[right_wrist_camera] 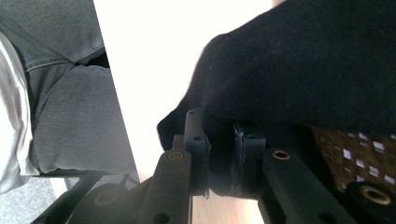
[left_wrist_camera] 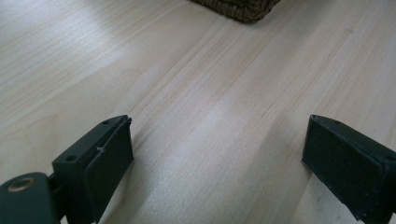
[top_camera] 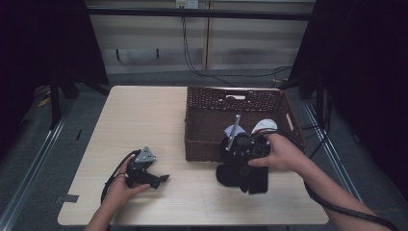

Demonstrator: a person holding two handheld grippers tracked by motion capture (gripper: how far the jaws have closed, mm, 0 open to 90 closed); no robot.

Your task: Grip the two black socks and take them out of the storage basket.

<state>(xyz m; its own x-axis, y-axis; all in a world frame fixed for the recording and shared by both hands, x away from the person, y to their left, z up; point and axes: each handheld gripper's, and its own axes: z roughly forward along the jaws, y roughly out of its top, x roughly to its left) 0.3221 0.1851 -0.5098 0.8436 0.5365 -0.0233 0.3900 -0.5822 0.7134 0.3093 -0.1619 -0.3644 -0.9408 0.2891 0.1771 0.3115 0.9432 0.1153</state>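
1. Pale wooden table (top_camera: 144, 120) under dim light, dark curtains on both sides; left half bare, lots of free room.
2. Brown wicker basket (top_camera: 211, 113) on the right half, its front wall near the middle of the table; white items inside.
3. Left gripper (top_camera: 159, 179) rests low near the front-left edge, jaws wide apart with bare wood between them.
4. Right gripper (right_wrist_camera: 220, 161) clamped on a black cloth (right_wrist_camera: 299, 60), held just in front of the basket's front wall, above the table.

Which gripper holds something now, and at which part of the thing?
The right gripper pinches a black cloth at a fold near its edge, beside the basket. The left gripper is open and holds nothing.
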